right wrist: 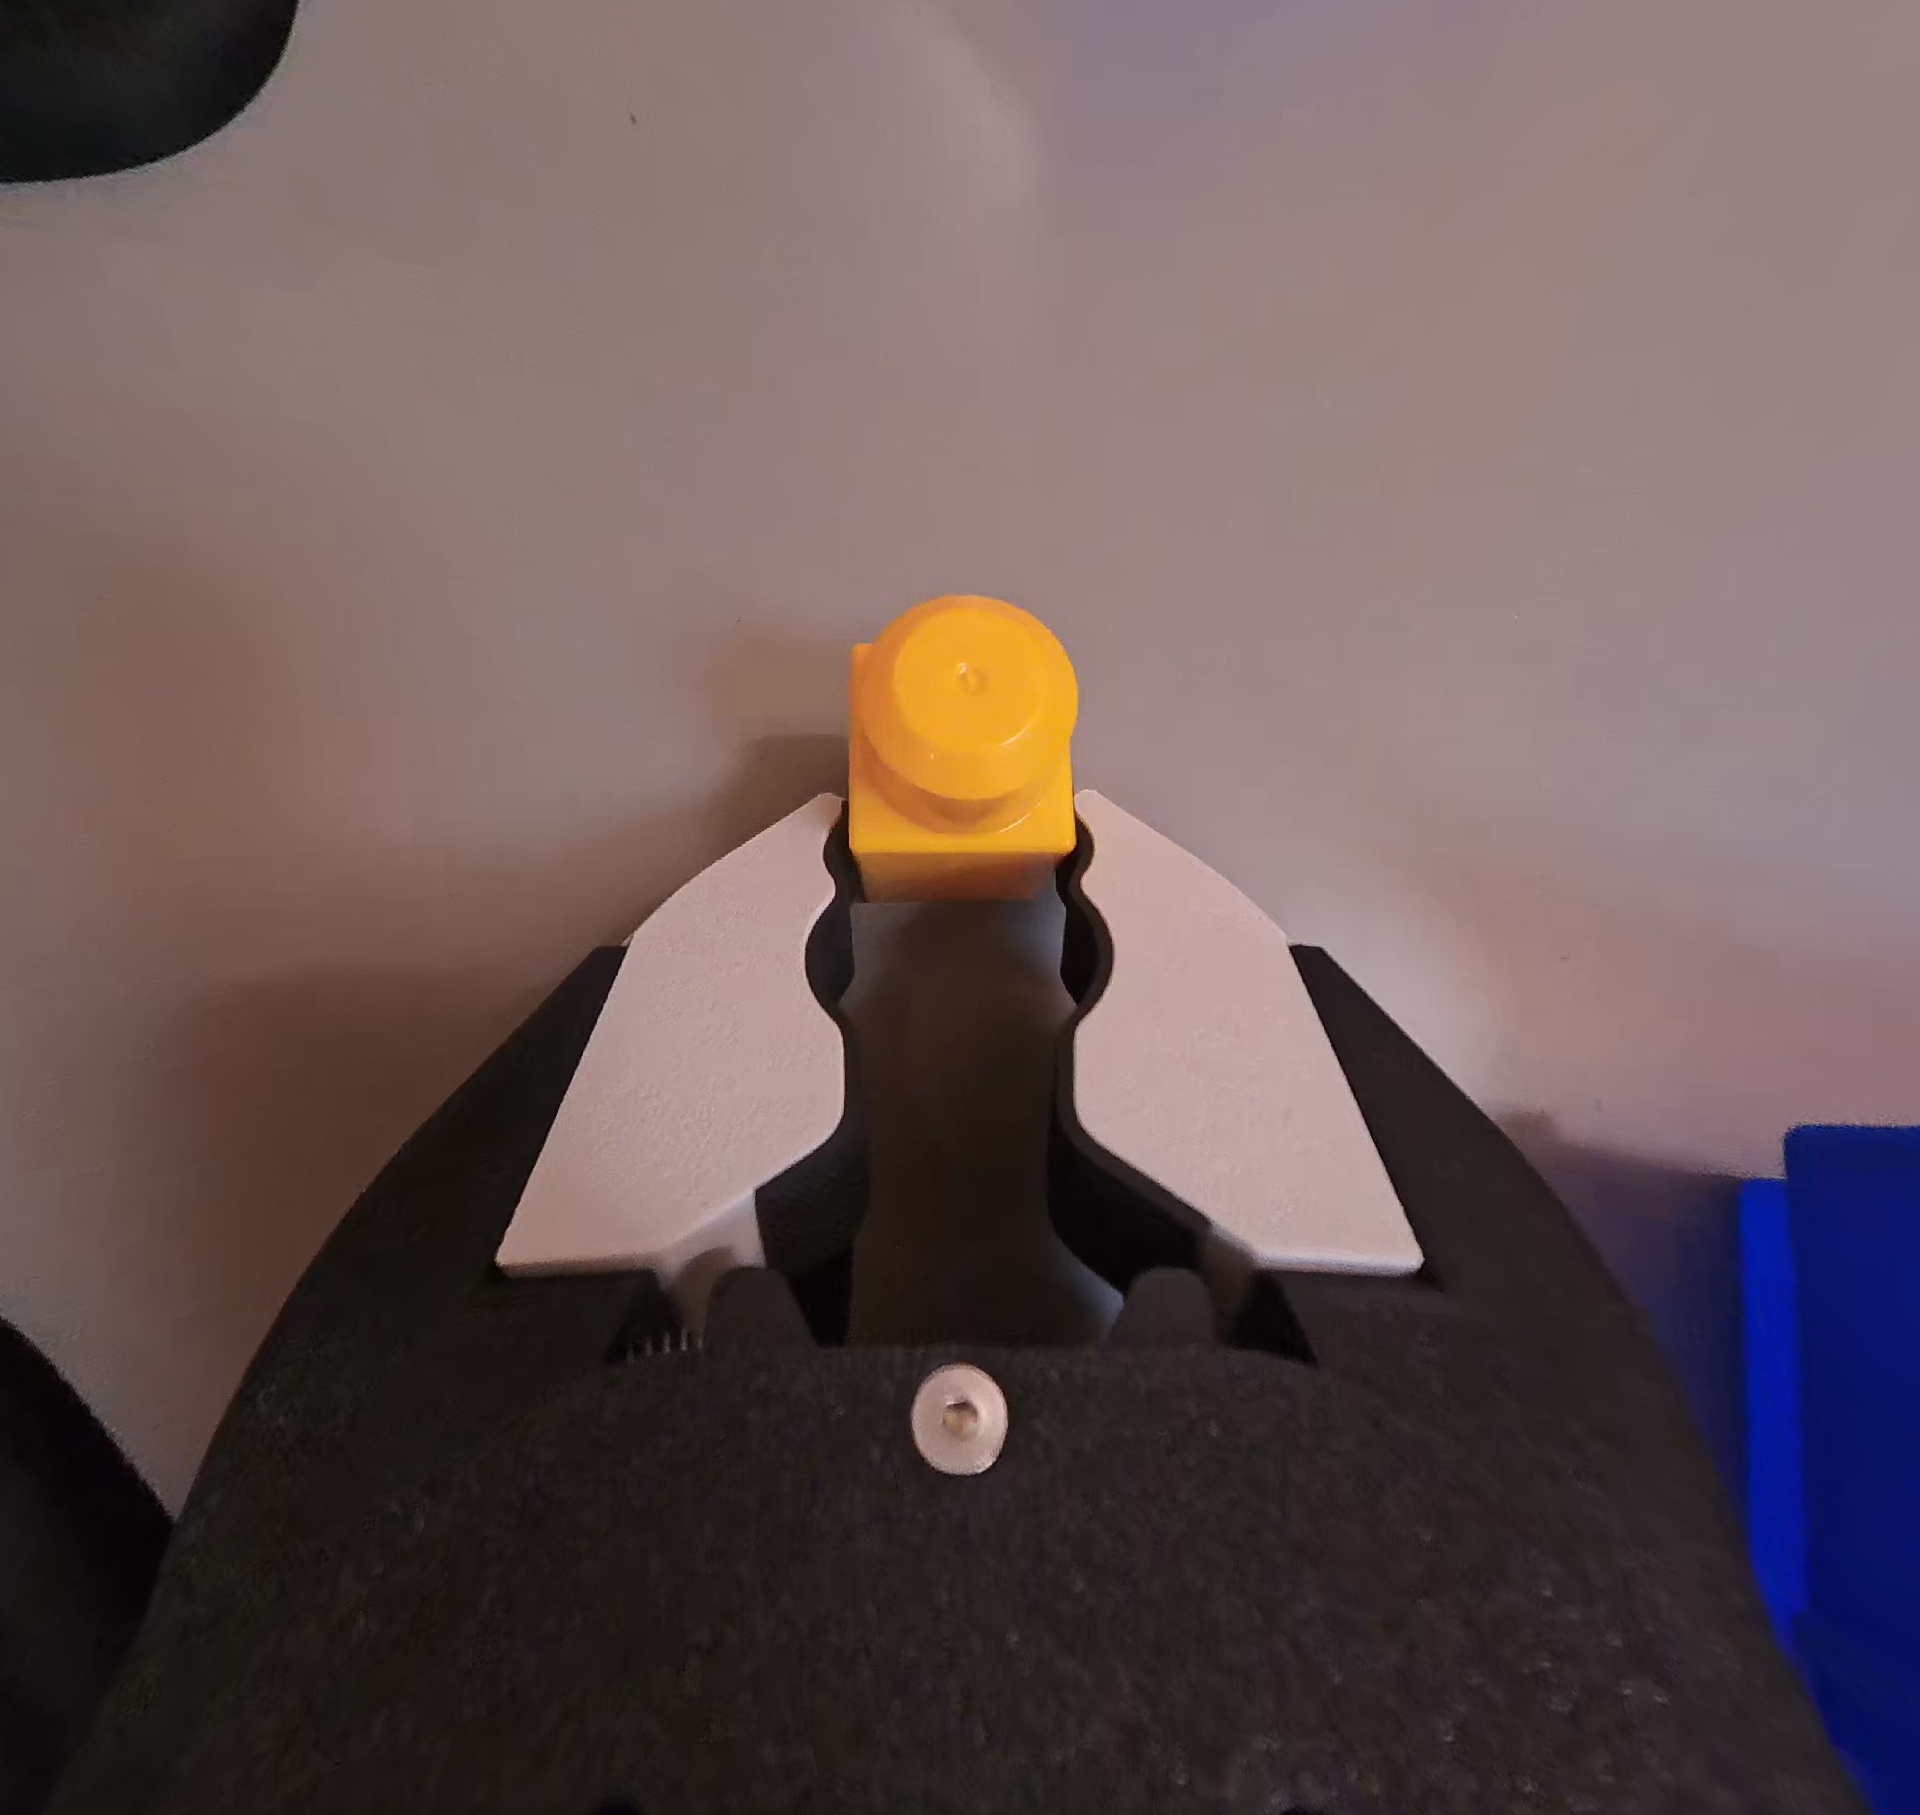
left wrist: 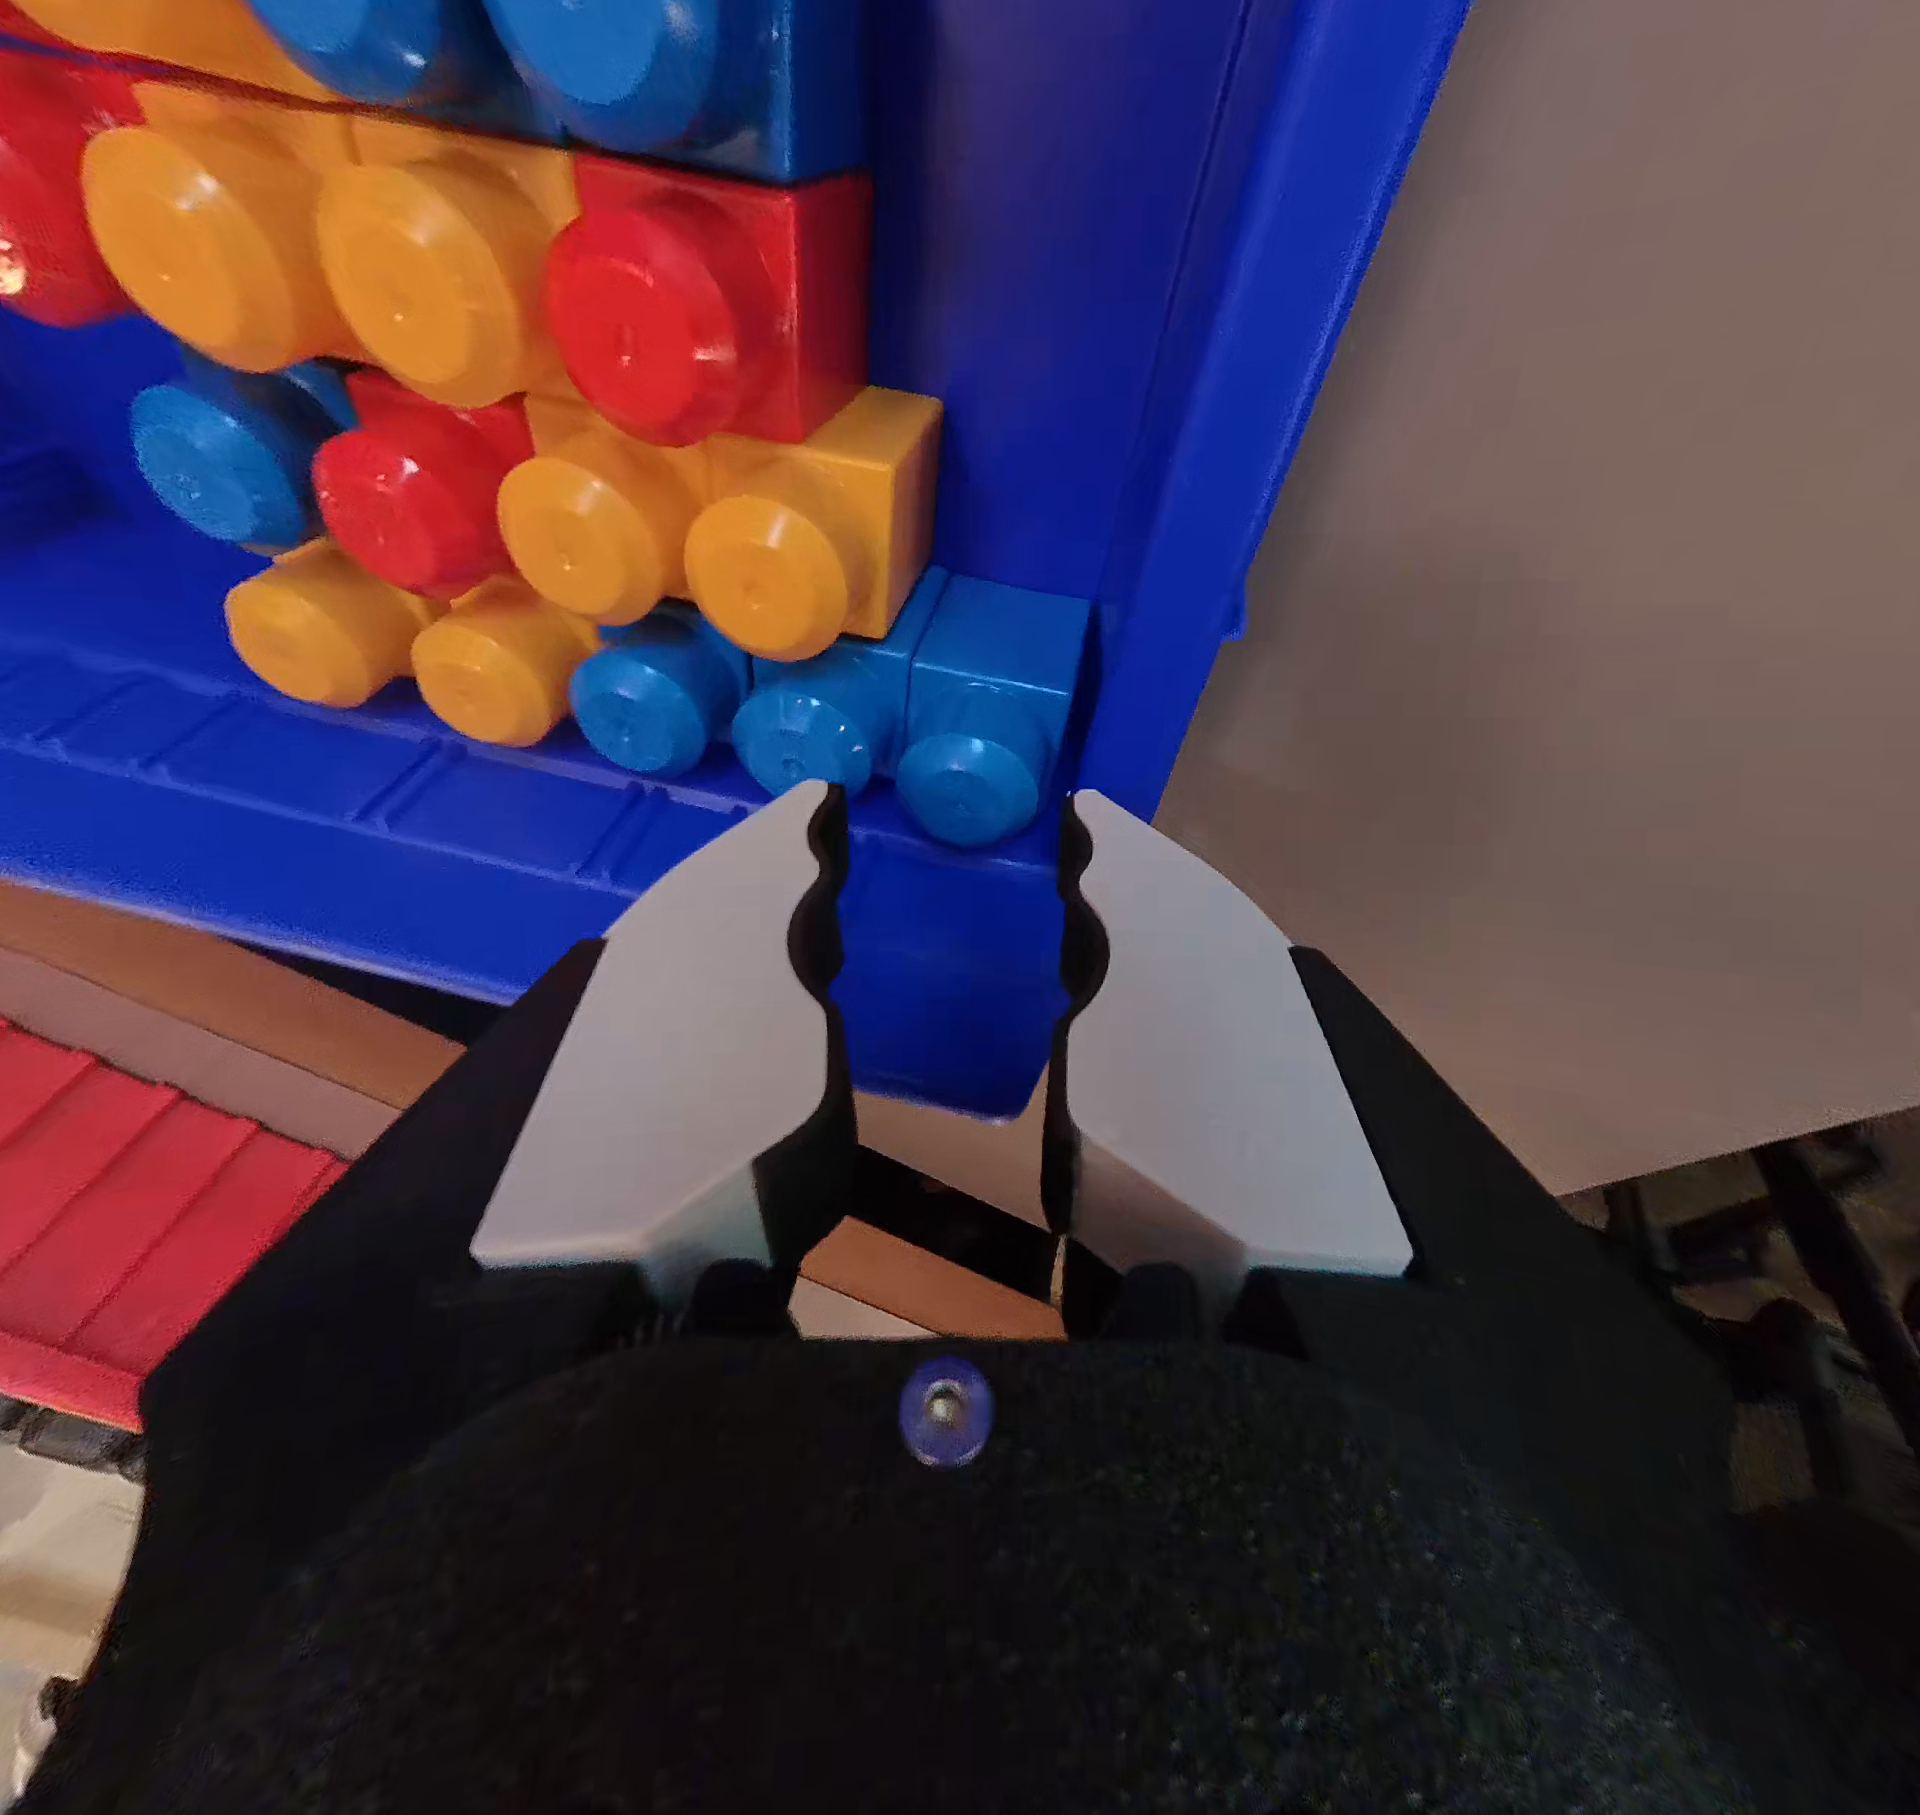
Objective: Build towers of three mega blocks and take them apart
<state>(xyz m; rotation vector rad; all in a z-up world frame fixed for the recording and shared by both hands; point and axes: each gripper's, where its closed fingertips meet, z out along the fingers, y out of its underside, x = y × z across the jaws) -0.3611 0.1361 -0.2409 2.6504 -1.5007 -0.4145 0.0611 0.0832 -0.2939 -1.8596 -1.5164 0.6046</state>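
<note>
the right gripper point(right wrist: 961, 846) has its fingers clamped on the square base of a single-stud yellow block point(right wrist: 961, 778), one finger on each side wall. the stud points away from the gripper body, so the block's long axis runs straight on from the fingers, and it is held over the pale tabletop point(right wrist: 1351, 415). whether its underside touches the surface cannot be told from this view.

the left gripper point(left wrist: 948, 804) has its fingers apart with nothing between them, hovering at the near corner of the blue bin point(left wrist: 1195, 415). directly ahead of the gap, just past the fingertips, sits a small blue block point(left wrist: 982, 716) tucked into that corner, stud facing the camera. a second blue block point(left wrist: 805, 726) sits tight beside it, and the bin wall is close on the other side.

the next pick likely turns on this: the left fingers are lined up on the corner block and nearer to it than the right, but there is little room on either flank, so a finger could catch the neighbour or the wall.
</note>
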